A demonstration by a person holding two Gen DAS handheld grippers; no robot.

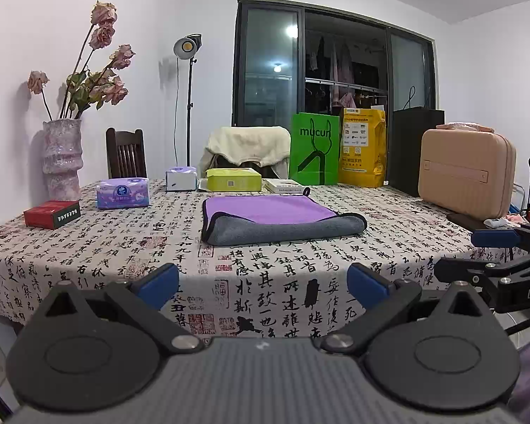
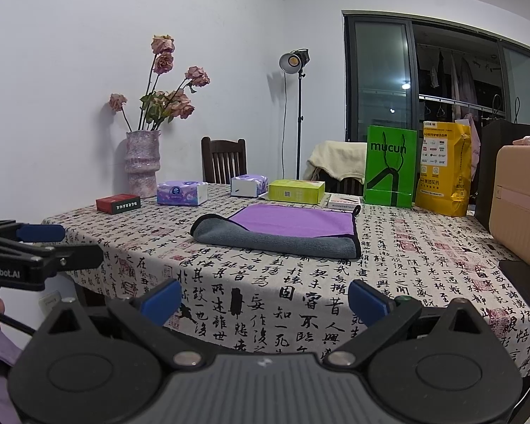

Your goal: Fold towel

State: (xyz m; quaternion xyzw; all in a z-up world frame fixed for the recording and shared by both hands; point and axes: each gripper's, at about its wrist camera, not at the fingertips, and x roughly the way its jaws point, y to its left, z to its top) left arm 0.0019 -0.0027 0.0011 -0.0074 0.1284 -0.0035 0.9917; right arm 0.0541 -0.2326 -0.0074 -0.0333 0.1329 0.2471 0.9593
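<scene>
A red box (image 1: 52, 214) sits at nine o'clock on the table, a beige case (image 1: 467, 173) at three, a green bag (image 1: 313, 148) at twelve.

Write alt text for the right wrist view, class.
A purple and grey towel, partly folded, lies on a calligraphy-print tablecloth. The open right hand-held gripper hovers before the table edge, touching nothing; boxes and bags stand behind.

The towel (image 1: 275, 221) lies mid-desk (image 1: 88, 247). Relative to it: the tissue pack (image 1: 123, 193) and vase (image 1: 61, 159) sit to its left, the paper bag (image 1: 314, 148) behind it, and the suitcase (image 1: 466, 173) to its right.
</scene>
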